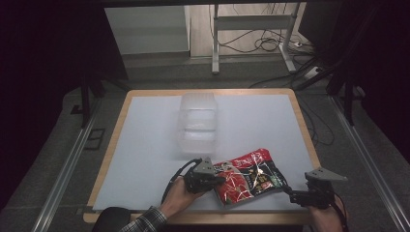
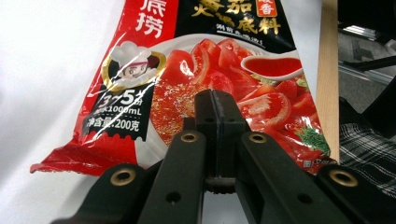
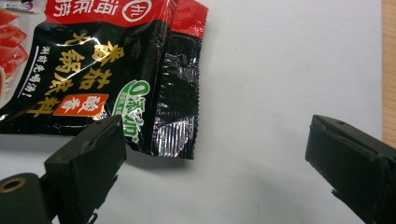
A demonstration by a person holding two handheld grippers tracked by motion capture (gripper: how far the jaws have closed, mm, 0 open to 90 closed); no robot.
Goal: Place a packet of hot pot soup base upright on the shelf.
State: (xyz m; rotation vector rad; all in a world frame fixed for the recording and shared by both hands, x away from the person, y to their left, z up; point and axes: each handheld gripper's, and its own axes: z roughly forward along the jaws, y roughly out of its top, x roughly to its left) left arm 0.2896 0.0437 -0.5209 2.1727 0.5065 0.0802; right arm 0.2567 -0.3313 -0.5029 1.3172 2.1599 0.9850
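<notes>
A: White sheet on the desk (image 1: 145, 140), wooden rim around it. What else is on it, biggest first?

B: A clear plastic bin (image 1: 197, 123) stands near the middle, toward the far side. Nearer the person lies the red and black pouch (image 1: 249, 178), flat, close to the near edge and well apart from the bin.

A: And the grippers?

B: The left gripper (image 1: 212, 181) is at the pouch's left edge. In the left gripper view its fingers (image 2: 224, 116) are pressed together with the pouch (image 2: 219, 70) just beyond them; the edge looks pinched, though the grip itself is hidden under the tips. The right gripper (image 1: 296, 193) sits just off the pouch's right end, fingers (image 3: 88, 163) wide apart, with the crimped black seal (image 3: 180, 93) lying ahead of them, not between them.

A: So which step is this?

B: I'd say the grasp: one end taken, the other not yet.

A: Next move?

B: Probably the right gripper slides forward until the seal is between its fingers, then closes. After that, both lift evenly and carry the pouch toward the bin, keeping it from sagging or slipping out.
</notes>
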